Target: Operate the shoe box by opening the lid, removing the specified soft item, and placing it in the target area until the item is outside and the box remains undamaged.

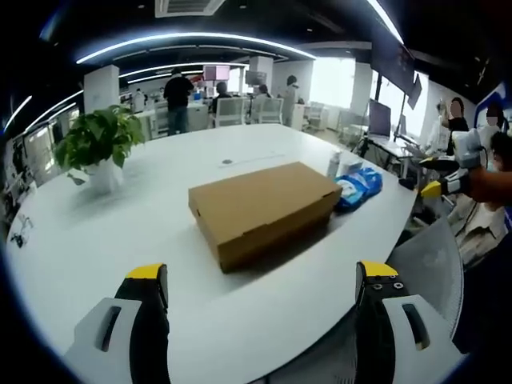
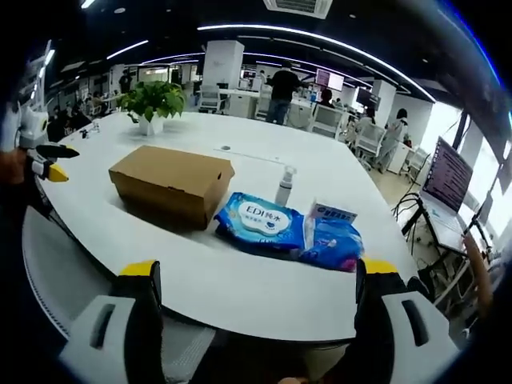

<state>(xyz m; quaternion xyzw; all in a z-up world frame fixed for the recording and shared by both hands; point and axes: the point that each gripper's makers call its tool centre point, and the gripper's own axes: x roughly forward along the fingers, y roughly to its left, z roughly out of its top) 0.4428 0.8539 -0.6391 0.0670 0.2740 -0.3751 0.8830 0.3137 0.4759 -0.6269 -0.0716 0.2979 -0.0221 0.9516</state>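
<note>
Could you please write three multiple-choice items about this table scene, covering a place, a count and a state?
1. Where does the potted plant stand relative to the shoe box?
A. On its lid
B. Apart from it on the white table
C. Inside it

2. How many blue wipes packs lie beside the box?
A. Two
B. Five
C. None

3. What is the box's state?
A. Lid off
B. Crushed
C. Lid closed

Answers: 1 B, bare table separates them; 2 A, two packs lie side by side in the right gripper view; 3 C, the lid sits flat in both views.

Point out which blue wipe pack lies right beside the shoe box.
The larger flat pack with the white label; the smaller crumpled pack lies beyond it, away from the shoe box.
</note>
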